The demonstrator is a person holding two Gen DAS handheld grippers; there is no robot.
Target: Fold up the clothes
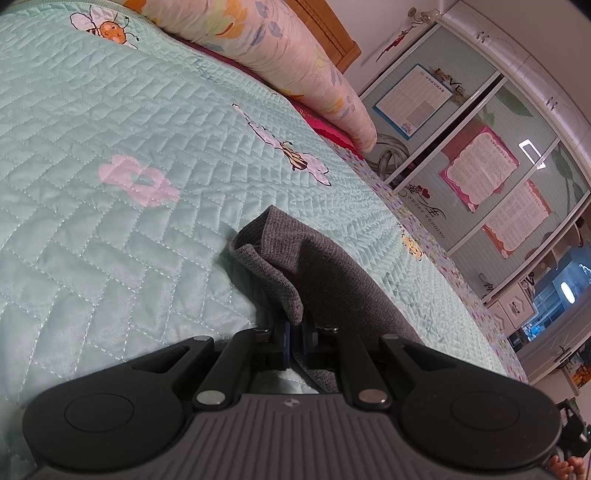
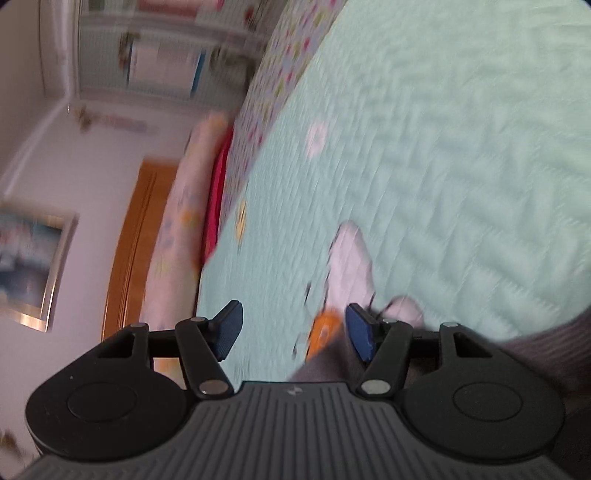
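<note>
A grey knit garment (image 1: 314, 273) lies bunched on the mint quilted bedspread (image 1: 110, 240) in the left wrist view. My left gripper (image 1: 294, 339) is shut on a fold of that cloth, which rises in a crumpled peak just ahead of the blue pads. In the blurred right wrist view my right gripper (image 2: 293, 334) stands open with wide-apart blue pads (image 2: 360, 332) and nothing pinched between them. Grey cloth (image 2: 546, 343) shows under and to the right of its fingers, over the bedspread (image 2: 443, 147).
A floral pillow (image 1: 280, 48) and a wooden headboard (image 1: 332, 33) lie at the bed's far end. A wardrobe with pinned papers (image 1: 480, 166) stands beyond the bed edge. The right wrist view shows the headboard (image 2: 136, 240), pillow (image 2: 181, 229) and a framed picture (image 2: 33, 266).
</note>
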